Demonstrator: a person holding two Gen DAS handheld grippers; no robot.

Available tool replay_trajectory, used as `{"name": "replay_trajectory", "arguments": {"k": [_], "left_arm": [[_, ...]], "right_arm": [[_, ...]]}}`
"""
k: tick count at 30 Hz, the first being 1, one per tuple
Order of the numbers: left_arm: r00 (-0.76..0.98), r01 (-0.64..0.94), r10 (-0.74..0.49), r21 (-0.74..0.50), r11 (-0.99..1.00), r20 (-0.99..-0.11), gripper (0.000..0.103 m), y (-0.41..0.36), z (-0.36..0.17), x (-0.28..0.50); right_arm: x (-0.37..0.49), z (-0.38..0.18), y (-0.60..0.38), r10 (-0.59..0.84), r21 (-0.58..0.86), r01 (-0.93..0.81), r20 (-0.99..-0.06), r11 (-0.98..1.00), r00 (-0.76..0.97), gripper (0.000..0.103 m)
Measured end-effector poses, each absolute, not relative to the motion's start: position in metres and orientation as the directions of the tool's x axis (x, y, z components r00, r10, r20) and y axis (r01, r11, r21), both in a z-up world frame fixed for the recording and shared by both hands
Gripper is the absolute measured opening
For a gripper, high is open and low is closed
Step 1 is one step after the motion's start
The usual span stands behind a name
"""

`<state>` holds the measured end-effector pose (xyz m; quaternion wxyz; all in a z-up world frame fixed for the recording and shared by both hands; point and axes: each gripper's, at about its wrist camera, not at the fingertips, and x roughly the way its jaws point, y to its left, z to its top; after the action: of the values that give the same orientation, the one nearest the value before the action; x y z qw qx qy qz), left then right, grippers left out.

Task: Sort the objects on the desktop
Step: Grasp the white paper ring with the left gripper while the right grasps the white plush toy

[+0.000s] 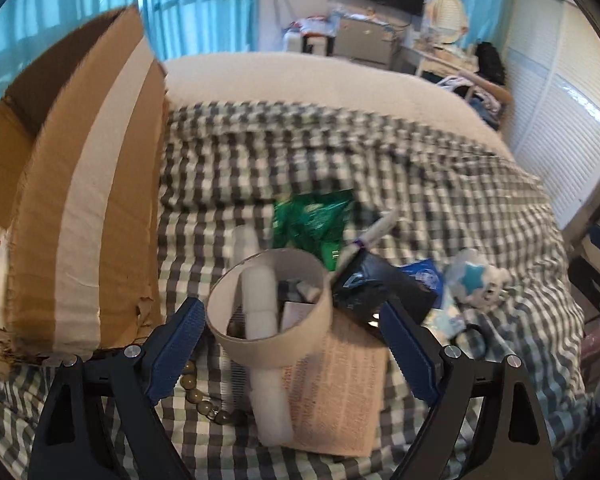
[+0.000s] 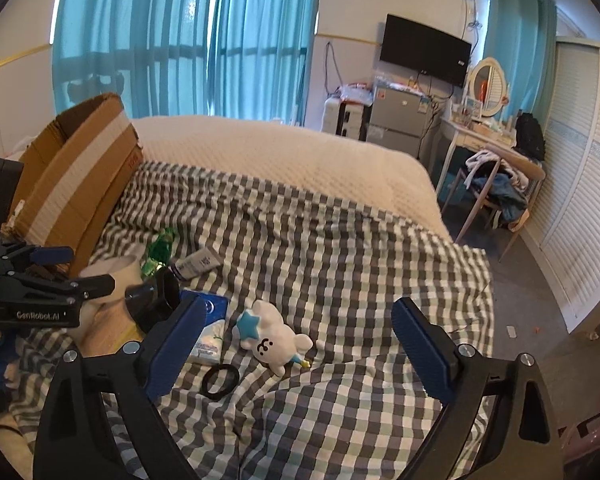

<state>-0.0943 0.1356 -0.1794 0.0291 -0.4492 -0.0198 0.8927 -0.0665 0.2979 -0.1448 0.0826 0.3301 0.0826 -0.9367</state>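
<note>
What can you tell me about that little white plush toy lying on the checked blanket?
The plush toy is a small, soft white animal with a simple stitched face and a teal star by its head. A tiny yellow bit shows at its lower end. It lies tilted on the checked blanket, just right of a blue packet and above a black ring. It lies ahead of the open right tongs, which do not hold it.
</note>
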Motion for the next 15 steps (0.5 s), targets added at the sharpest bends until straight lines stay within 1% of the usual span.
{"name": "replay_trajectory", "arguments": {"k": [3,5,7,12,15], "left_arm": [[-0.560,-0.016,0.079,-0.085,-0.996,-0.825,0.092,0.132,-0.192,-0.103],[-0.559,-0.005,0.082,-0.096,-0.995,-0.825,0.092,0.128,-0.198,-0.107],[-0.559,0.008,0.085,-0.108,-0.994,-0.825,0.092,0.124,-0.201,-0.111],[-0.543,0.048,0.080,-0.126,-0.991,-0.836,0.092,0.116,-0.212,-0.119],[-0.550,0.062,0.046,-0.096,-0.993,-0.834,0.092,0.119,-0.216,-0.122]], "right_arm": [[-0.077,-0.156,0.296,-0.104,-0.097,0.224,-0.667,-0.970,-0.738,0.094],[-0.086,-0.166,0.294,-0.122,-0.089,0.254,-0.697,-0.963,-0.707,0.093],[-0.096,-0.177,0.292,-0.125,-0.097,0.279,-0.723,-0.955,-0.680,0.090],[-0.115,-0.197,0.284,-0.128,-0.105,0.321,-0.769,-0.941,-0.626,0.090],[-0.124,-0.210,0.280,-0.134,-0.095,0.344,-0.800,-0.934,-0.584,0.090]]}}
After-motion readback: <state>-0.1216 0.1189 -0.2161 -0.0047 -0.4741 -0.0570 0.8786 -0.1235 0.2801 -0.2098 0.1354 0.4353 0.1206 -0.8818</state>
